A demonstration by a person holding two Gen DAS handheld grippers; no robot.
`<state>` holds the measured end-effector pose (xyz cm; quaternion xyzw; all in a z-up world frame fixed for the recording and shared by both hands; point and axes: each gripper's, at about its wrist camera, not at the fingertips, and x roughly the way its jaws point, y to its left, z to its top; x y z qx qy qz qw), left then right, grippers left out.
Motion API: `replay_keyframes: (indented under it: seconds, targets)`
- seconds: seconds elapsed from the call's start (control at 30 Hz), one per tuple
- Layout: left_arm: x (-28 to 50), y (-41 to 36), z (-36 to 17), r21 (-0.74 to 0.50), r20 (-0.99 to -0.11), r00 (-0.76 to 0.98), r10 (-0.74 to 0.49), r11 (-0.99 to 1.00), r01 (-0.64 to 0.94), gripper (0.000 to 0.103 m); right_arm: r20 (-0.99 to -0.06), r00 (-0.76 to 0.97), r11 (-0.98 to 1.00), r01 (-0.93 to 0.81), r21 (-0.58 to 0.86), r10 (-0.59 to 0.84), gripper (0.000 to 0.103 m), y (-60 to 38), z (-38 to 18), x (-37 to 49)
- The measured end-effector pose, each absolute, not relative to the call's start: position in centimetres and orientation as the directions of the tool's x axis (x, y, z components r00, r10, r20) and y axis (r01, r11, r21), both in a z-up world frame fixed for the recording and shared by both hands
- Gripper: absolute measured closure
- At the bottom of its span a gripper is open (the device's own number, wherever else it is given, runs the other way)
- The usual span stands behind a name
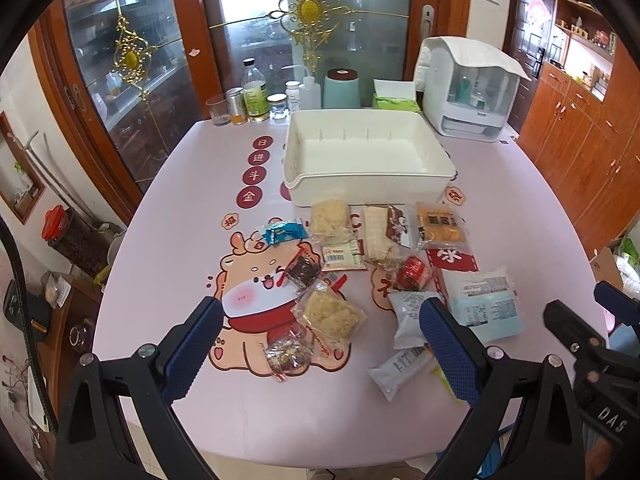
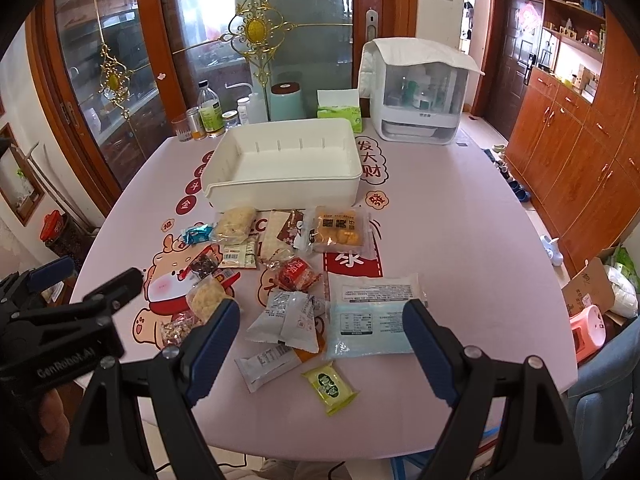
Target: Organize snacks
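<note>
An empty white plastic bin stands at the middle of the pink table. In front of it lie several wrapped snacks: a rice-crisp packet, a nut bar, a red round packet, an orange biscuit pack, grey-white sachets, a large pale-blue packet and a small yellow-green packet. My left gripper hovers open above the rice-crisp packet, holding nothing. My right gripper is open over the sachets and the pale-blue packet, also holding nothing.
Along the table's back edge stand bottles and a glass, a teal canister, a green tissue box and a covered white appliance. Wooden cabinets line the right wall. A blue chair is at the near right.
</note>
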<state>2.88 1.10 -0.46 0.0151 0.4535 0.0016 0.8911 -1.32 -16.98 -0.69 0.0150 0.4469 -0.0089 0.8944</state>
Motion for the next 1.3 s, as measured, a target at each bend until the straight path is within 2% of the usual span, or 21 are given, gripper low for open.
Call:
replay_keyframes:
  seconds: [0.43, 0.6, 0.87, 1.0, 1.17, 1.3]
  targets:
    - [5.2, 2.4, -2.4, 0.051, -0.823, 0.565, 0.051, 0.999, -0.015, 0.005, -0.818, 0.574, 0.999, -0.031, 0.013, 0.029, 0.019, -17.6, -2.1, 1.8]
    - [6.5, 3.9, -5.3, 0.055, -0.847, 0.528, 0.062, 0.998, -0.030, 0.005, -0.827, 0.562, 0.998, -0.057, -0.008, 0.025, 0.019, -18.6, -3.5, 3.9]
    - [6.8, 8.3, -12.4, 0.042, -0.900, 0.432, 0.064, 0.997, -0.061, 0.005, -0.885, 0.464, 0.994, -0.105, -0.007, 0.043, 0.019, -22.0, -9.1, 7.2]
    - [6.4, 9.1, -15.2, 0.032, -0.918, 0.393, 0.058, 0.997, -0.071, 0.005, -0.911, 0.388, 0.980, -0.187, 0.069, 0.138, 0.019, -21.5, -11.8, 7.5]
    - [6.3, 8.3, -18.5, 0.058, -0.944, 0.325, 0.058, 0.998, -0.008, 0.005, -0.932, 0.252, 0.941, -0.282, 0.187, 0.261, 0.019, -18.6, -14.6, 7.7]
    - [6.2, 6.8, -20.0, 0.113, -0.949, 0.307, 0.074, 0.987, 0.112, 0.005, -0.945, 0.151, 0.922, -0.306, 0.236, 0.291, 0.019, -16.4, -17.1, 8.5]
